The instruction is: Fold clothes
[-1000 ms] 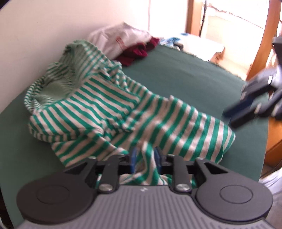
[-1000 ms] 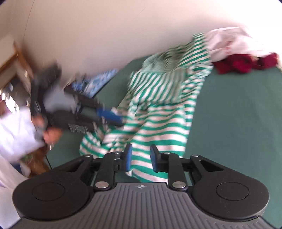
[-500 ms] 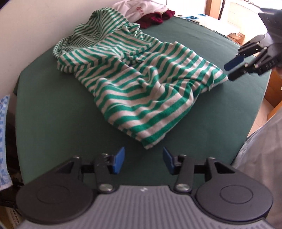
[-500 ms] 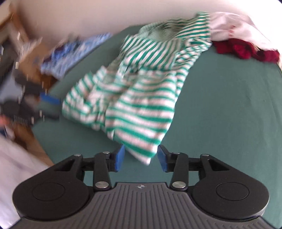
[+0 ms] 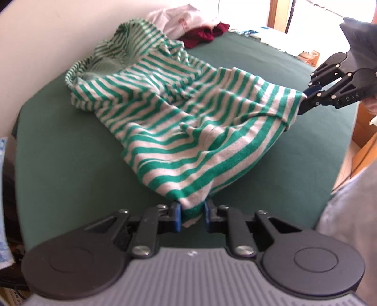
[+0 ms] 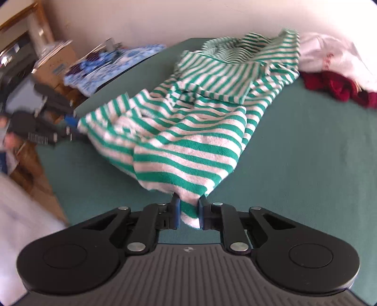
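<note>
Left wrist view: the left gripper (image 5: pixel 190 215) at the bottom centre of the frame has its blue-padded jaws closing on one near corner of the green-and-white striped knit garment (image 5: pixel 188 122), the cloth bunched between the pads. At the right edge of the same frame the right gripper (image 5: pixel 304 100) bites the other near corner; in its own view that right gripper (image 6: pixel 188 215) shows its jaws closing too, with a striped tuck between them.

The garment lies on the dark green cloth-covered table (image 5: pixel 70 153), crumpled, its long axis running away from both grippers toward the upper left of the left view, where the far end heaps up against the pale wall (image 5: pixel 59 35). The held hem sags between the two corners, lifted a little off the table, I'd say.

What the next move seems to hinge on: both hands sit at the same near edge, one at each corner, with all the loose fabric lying beyond the fingers. Neither is nearer to the far end.

A white garment (image 5: pixel 186 20) and a dark red one (image 5: pixel 202 35) lie past it, untouched.
</note>
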`<state>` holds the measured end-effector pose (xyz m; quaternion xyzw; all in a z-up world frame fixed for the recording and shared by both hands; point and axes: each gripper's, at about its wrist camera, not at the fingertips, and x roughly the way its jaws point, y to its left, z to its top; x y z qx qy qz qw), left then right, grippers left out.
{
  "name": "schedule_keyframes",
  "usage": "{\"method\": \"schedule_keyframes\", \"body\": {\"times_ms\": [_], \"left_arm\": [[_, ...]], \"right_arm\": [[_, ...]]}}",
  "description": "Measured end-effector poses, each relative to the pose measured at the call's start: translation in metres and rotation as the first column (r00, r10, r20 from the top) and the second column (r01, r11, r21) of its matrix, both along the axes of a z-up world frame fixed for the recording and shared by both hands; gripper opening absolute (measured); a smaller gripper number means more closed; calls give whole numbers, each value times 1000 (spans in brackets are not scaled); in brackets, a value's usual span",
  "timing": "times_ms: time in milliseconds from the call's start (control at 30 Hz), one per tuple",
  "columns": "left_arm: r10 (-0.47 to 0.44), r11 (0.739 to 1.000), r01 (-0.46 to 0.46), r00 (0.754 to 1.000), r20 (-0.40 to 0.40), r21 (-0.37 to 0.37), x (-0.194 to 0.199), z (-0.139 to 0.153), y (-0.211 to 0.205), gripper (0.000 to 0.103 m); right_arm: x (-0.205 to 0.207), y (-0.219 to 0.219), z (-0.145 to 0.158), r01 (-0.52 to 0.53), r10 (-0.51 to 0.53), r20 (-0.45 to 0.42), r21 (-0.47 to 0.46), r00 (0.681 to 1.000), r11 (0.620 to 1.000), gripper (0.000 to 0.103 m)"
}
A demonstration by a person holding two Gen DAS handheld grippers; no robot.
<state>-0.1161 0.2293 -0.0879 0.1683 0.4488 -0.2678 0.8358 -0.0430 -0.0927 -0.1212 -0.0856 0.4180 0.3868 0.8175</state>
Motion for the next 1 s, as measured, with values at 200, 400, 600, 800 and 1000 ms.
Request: {"method": "schedule_keyframes", "body": {"times_ms": [200, 400, 600, 800, 1000], "left_arm": [[-27, 998, 30, 998, -64, 59, 11, -28, -8, 16], [-19, 994, 23, 999, -44, 111, -6, -1, 11, 15], [-33, 999, 33, 999, 24, -27, 9, 7, -23, 21], [-15, 1000, 15, 999, 37, 1, 29, -27, -34, 26], [-27, 999, 29, 998, 56, -39, 23, -3, -29, 21]], "right_arm": [[-2, 16, -14, -76, 80, 32, -101, 996, 992, 15], [-6, -5, 28, -25, 28, 26, -78, 999, 997, 42], [7, 42, 11, -1, 0, 30, 22, 1000, 1000, 26], [25, 46, -20, 77, -64, 118, -105, 991, 991, 0], [19, 40, 6, 60, -57, 71, -37, 996, 998, 17]]}}
